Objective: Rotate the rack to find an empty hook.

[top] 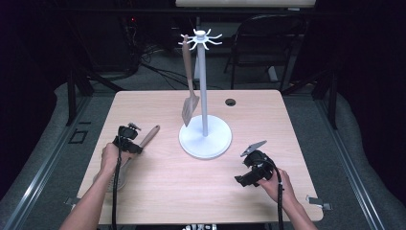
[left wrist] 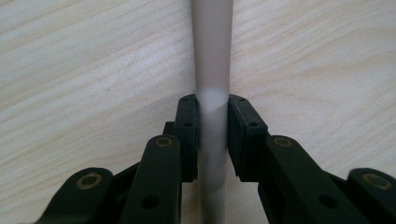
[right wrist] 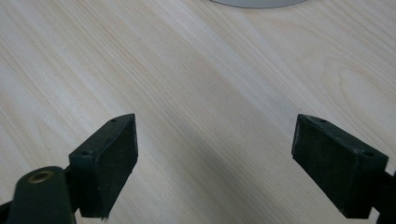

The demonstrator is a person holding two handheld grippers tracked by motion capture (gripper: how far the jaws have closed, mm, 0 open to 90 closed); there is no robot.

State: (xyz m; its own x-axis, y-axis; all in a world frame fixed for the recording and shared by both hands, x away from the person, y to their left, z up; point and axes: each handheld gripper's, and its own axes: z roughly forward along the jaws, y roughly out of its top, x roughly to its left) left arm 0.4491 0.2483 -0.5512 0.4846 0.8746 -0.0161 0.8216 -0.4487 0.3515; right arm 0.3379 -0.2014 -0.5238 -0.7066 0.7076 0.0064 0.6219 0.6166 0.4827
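My left tongs (top: 135, 146) pinch the utensil's handle (left wrist: 212, 70) lying on the table (top: 158, 191). My right tongs (right wrist: 215, 163) are spread wide.

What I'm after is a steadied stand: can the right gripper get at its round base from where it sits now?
Probably yes: the right gripper is open and holds nothing, and bare tabletop lies between it and the base.

A utensil (top: 143, 142) lies flat near the table's left edge (brown wooden handle, pale neck).
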